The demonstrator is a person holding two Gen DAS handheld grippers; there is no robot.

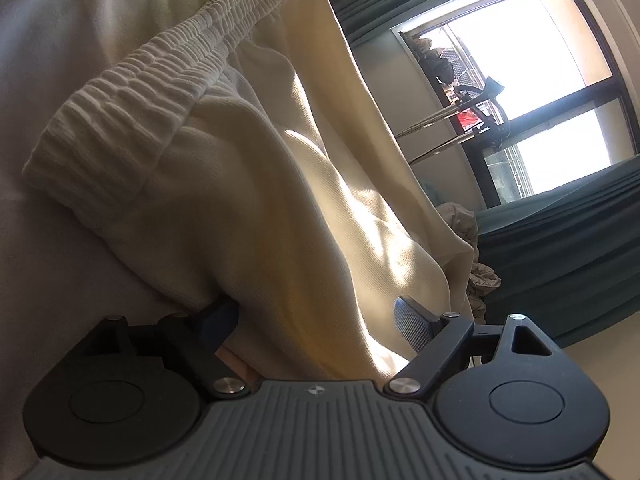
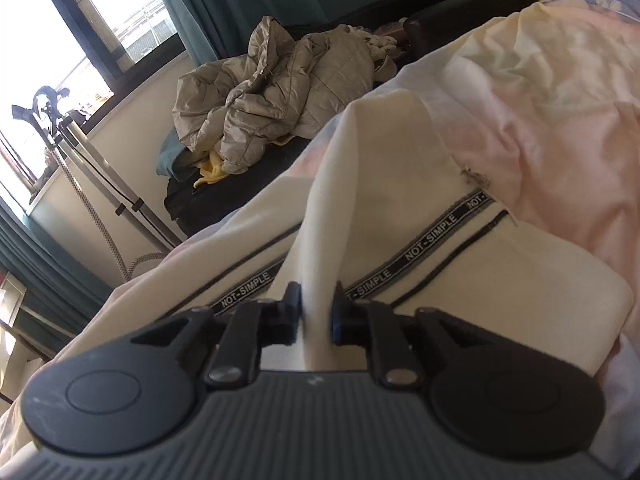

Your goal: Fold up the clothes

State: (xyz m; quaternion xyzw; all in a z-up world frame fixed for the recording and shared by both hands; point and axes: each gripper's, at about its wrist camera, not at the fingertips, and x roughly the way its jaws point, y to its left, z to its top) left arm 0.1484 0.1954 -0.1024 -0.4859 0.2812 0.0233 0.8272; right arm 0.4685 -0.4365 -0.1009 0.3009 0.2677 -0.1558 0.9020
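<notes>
Cream trousers (image 1: 248,184) with a ribbed elastic waistband (image 1: 132,92) fill the left wrist view. My left gripper (image 1: 316,316) is open, its fingers wide apart with the cream cloth lying between them. In the right wrist view the same cream trousers (image 2: 500,276) lie on the bed, with a black "NOT-SIMPLE" tape stripe (image 2: 424,248) along the side. My right gripper (image 2: 316,312) is shut on a raised fold of the cream cloth (image 2: 360,184) that runs away from the fingers.
A pink and cream floral bedsheet (image 2: 560,120) lies under the trousers. A grey padded jacket (image 2: 280,92) is heaped on a dark sofa (image 2: 224,200) beyond the bed. A window (image 1: 552,92), teal curtains (image 1: 560,248) and a metal stand (image 2: 92,176) are beyond.
</notes>
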